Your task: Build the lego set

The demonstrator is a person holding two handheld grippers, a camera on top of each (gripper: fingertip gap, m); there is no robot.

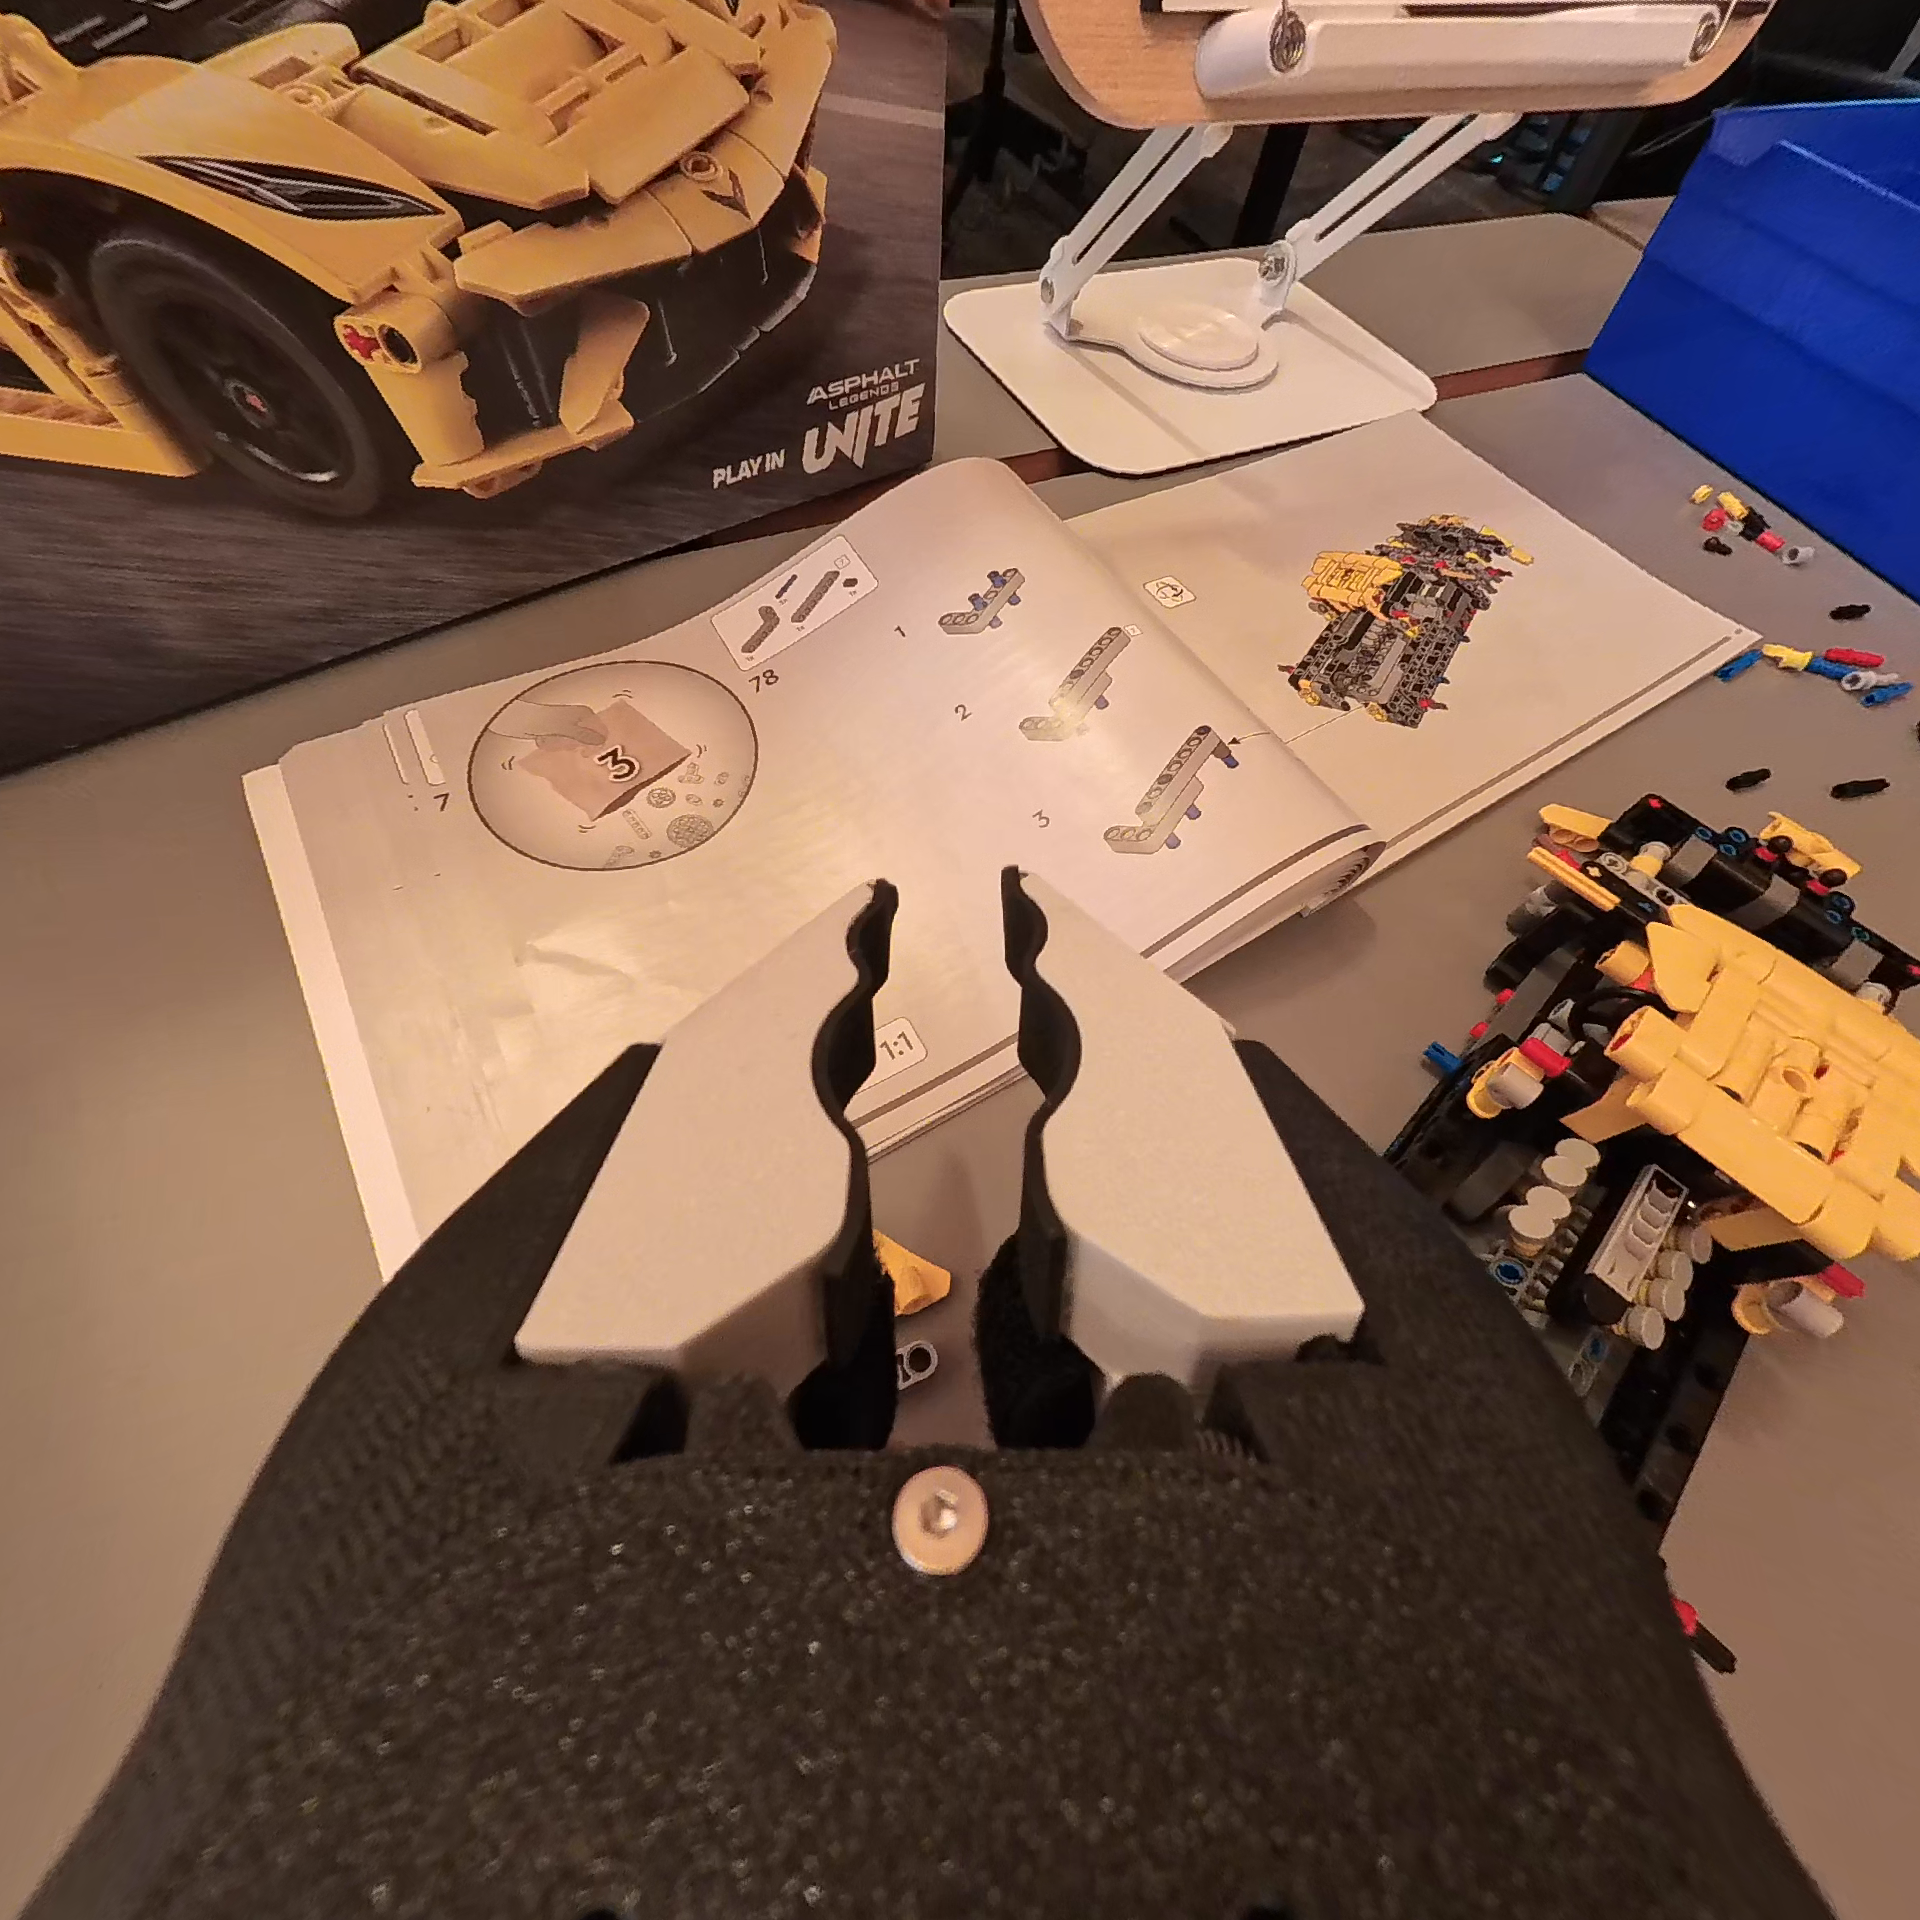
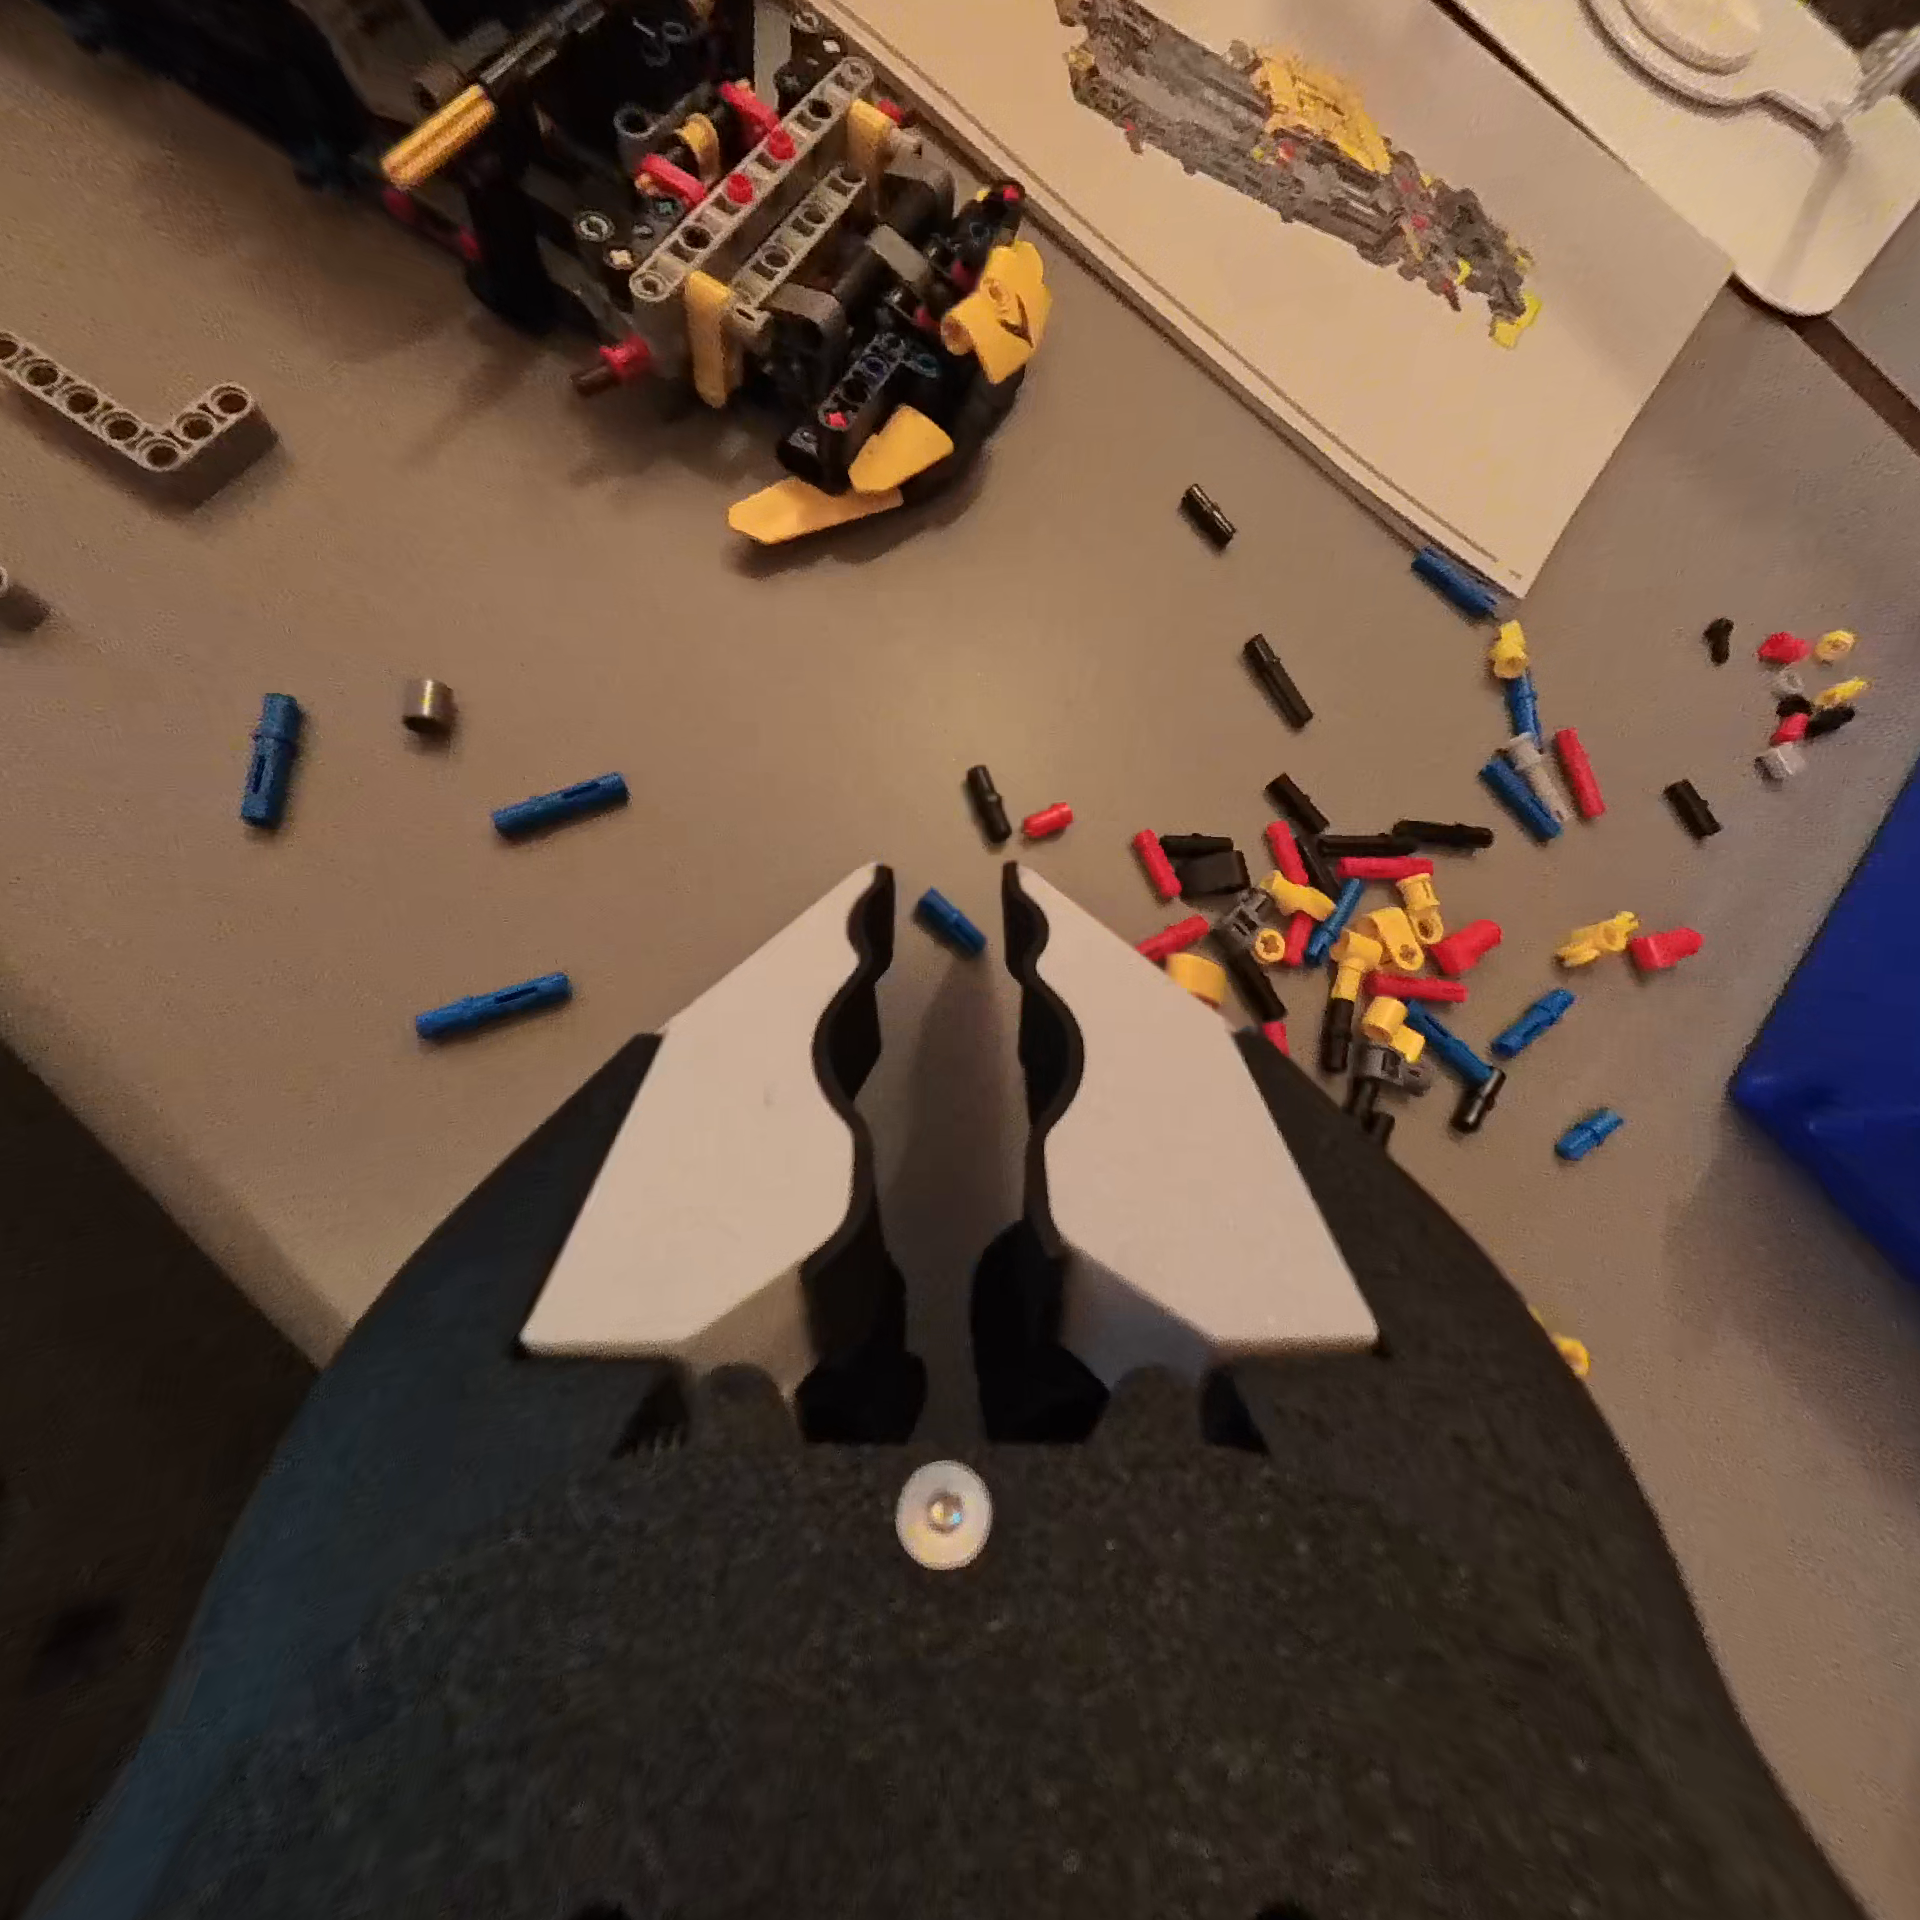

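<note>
Left wrist view: left gripper [image 1: 943,894] parted, empty, over instruction booklet [image 1: 790,831]; half-built car [image 1: 1704,1101] at right. Right wrist view: right gripper [image 2: 945,883] parted around small blue pin [image 2: 950,921], bottom centre; might skid away if pinched off-centre.

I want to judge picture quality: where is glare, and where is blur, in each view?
Left wrist view: lamp glare on the open instruction booklet; the page stays sharp, the left gripper body is soft. Right wrist view: warm light, no strong glare; the grey L-shaped beam at the edge is blurred.
</note>
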